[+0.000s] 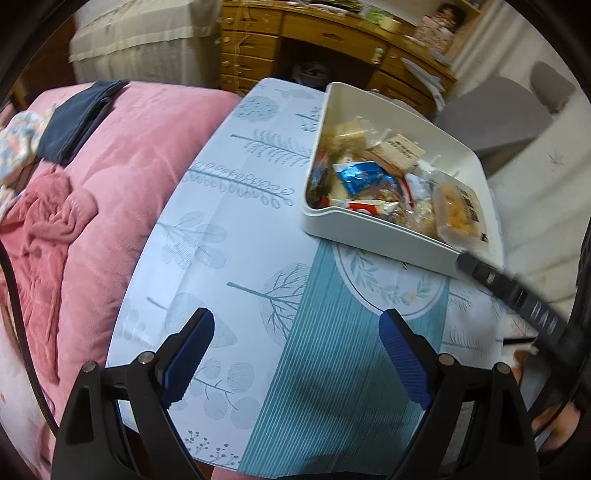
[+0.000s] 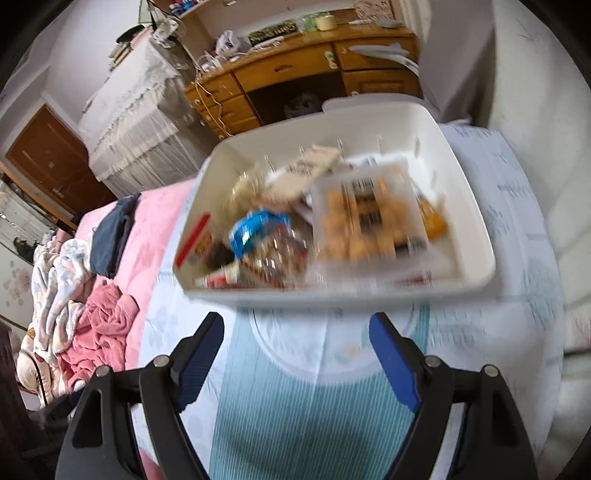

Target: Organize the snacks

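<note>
On the patterned table (image 1: 236,258) beside the pink bed, the white bin (image 2: 476,236) holds all the snacks (image 1: 384,184). Our left gripper (image 1: 297,354) and right gripper (image 2: 297,354), short of the bin, gape wide and empty. We judge sorting nearly complete; next, check for strays.

Right view motion-blurred; snack labels (image 2: 369,206) in bin (image 2: 461,206) unreadable.

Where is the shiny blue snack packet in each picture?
Left wrist view: the blue packet lies in the white bin, upper right of the picture.
Right wrist view: blurred, it lies in the bin's left half, near the middle of the picture.
Shared landmark: the wooden desk behind.
</note>
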